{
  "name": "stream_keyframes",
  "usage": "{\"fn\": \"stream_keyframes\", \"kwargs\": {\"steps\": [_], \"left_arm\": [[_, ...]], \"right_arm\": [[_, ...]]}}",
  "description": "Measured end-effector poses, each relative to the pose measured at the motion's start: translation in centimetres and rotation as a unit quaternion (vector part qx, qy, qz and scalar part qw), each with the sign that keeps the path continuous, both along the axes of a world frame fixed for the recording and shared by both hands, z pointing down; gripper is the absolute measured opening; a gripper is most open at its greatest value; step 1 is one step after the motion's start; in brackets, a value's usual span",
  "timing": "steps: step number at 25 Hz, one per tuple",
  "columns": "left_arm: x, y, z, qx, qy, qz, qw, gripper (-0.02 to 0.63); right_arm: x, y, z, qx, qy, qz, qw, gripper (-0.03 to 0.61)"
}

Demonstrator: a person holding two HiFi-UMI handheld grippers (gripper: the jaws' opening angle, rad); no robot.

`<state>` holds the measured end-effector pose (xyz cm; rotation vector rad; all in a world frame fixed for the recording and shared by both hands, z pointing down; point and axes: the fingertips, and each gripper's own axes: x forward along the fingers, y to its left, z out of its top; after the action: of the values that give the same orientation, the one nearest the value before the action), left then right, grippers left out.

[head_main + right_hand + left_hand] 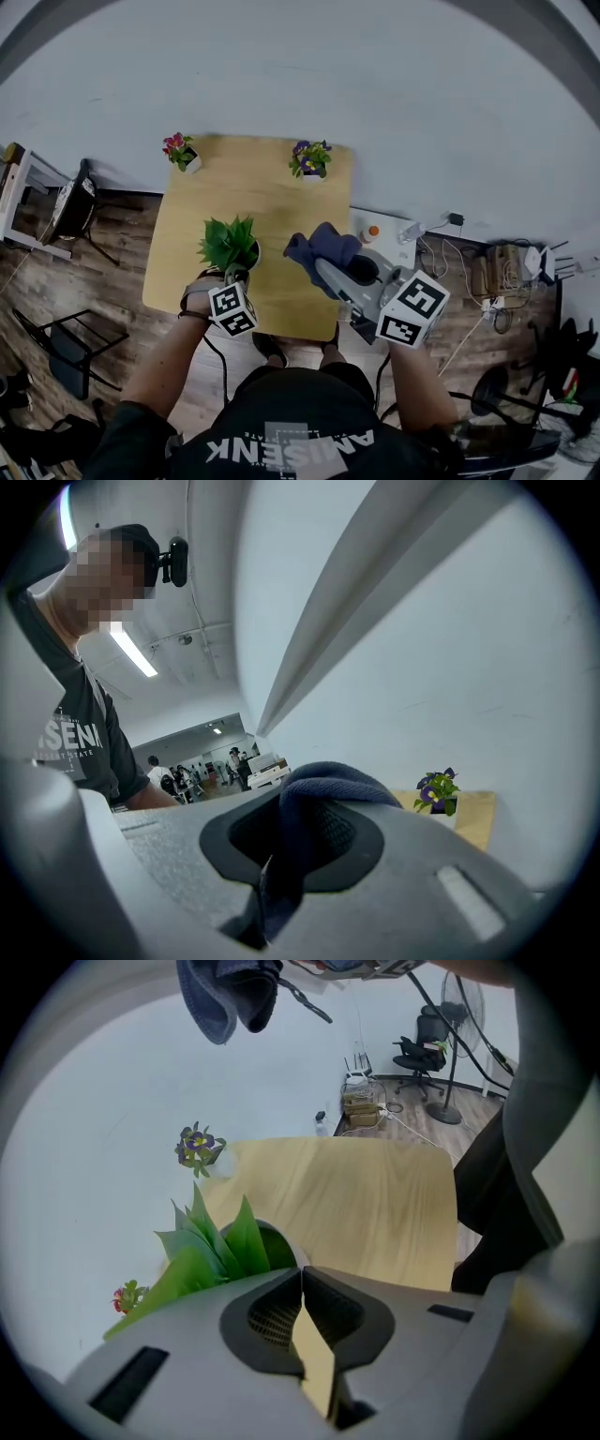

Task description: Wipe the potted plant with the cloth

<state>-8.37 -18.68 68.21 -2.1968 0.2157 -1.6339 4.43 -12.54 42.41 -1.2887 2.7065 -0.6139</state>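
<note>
Potted plant (pixel 230 246) stands on the near left of the wooden table (pixel 272 202), whose whole top only the head view shows. Dark blue cloth (pixel 323 246) is clamped in the right gripper (pixel 323 270); only that gripper's own view shows the pinch. Left gripper (pixel 234 277), jaws together on nothing, sits just beside the plant, and its view shows the cloth overhead.

We hold our left gripper (pixel 234 276) tilted steeply down, its jaws pressed together with nothing between them. Our right gripper (pixel 319 262) points almost level, its jaws clamped on the cloth (pixel 325 244). Our left forearm (pixel 169 356) and right forearm (pixel 417 384) both reach forward.
</note>
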Motion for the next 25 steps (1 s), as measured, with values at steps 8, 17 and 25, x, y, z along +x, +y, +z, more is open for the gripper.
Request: {"fn": "stream_keyframes", "kwargs": {"steps": [8,17,25], "left_arm": [[0.6,0.5,0.5,0.007,-0.03,0.043,0.9986,0.016],[0.9,0.2,0.5,0.005,-0.033,0.047,0.9983,0.028],[0.9,0.6,-2.2,-0.038,0.033,-0.023,0.9985,0.146]], "right_arm": [[-0.4,0.9,1.2,-0.011,-0.003,0.001,1.0,0.046],[-0.5,0.9,1.7,-0.02,-0.005,-0.005,1.0,0.044],[0.1,0.2,0.7,-0.009,0.006,-0.013,1.0,0.045]]}}
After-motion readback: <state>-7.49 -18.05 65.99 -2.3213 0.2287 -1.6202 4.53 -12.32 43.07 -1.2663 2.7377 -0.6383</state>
